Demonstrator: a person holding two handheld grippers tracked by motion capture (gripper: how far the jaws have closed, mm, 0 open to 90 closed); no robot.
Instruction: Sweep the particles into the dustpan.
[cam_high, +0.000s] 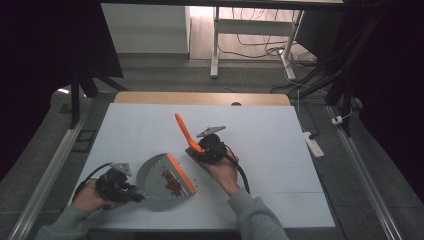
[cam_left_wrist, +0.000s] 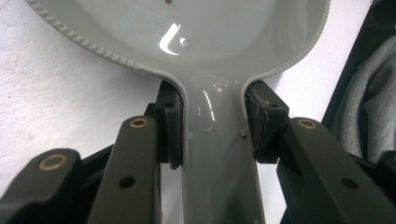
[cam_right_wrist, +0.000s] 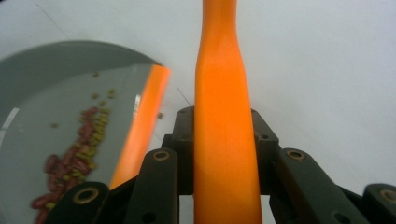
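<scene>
A grey dustpan (cam_high: 159, 181) with an orange lip (cam_high: 180, 173) lies on the white table near the front left. Red and greenish beans (cam_high: 172, 183) sit piled inside it, close to the lip. My left gripper (cam_high: 131, 193) is shut on the dustpan's grey handle (cam_left_wrist: 217, 154), both pads pressed against its sides. My right gripper (cam_high: 201, 148) is shut on the orange handle of a brush (cam_high: 186, 131), just right of the pan's lip. In the right gripper view the brush handle (cam_right_wrist: 224, 121) runs up between the jaws, and the beans (cam_right_wrist: 79, 156) lie in the dustpan (cam_right_wrist: 56, 93) at left.
A white sheet (cam_high: 260, 140) covers the table, with a wooden edge (cam_high: 200, 98) at the back. A few stray beans (cam_high: 196, 186) lie on the sheet by the pan's lip. A white power strip (cam_high: 314, 144) lies on the floor at right. Desk legs and cables stand beyond.
</scene>
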